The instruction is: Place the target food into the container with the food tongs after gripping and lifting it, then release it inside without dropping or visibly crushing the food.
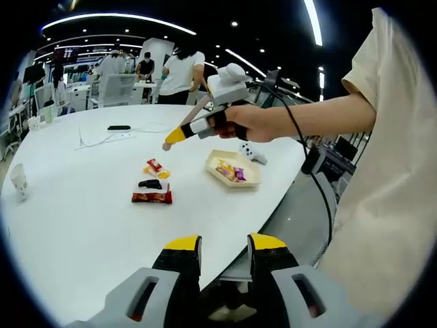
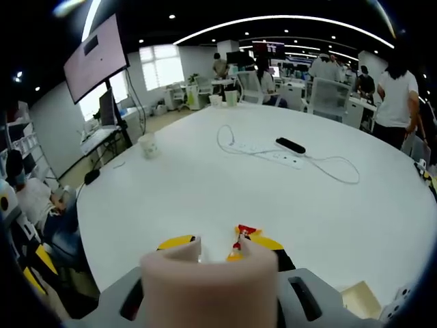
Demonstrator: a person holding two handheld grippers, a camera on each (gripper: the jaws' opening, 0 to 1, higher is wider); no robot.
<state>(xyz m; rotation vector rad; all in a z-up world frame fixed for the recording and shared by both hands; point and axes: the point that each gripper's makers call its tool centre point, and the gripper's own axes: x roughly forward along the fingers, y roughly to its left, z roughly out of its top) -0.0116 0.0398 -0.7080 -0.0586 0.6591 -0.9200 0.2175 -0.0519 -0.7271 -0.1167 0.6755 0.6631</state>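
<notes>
The left gripper [image 1: 224, 251] has a grey body with black, yellow-tipped jaws. The right gripper [image 1: 179, 132] is the same — a black cable trails from it. The person wears a cream short-sleeved shirt [image 1: 382, 171].

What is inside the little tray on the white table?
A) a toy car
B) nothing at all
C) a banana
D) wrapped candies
D: the shallow cream tray near the table's edge holds a few small wrapped candies, yellow and purple, while more snack packets lie loose on the white table to its left.
</notes>
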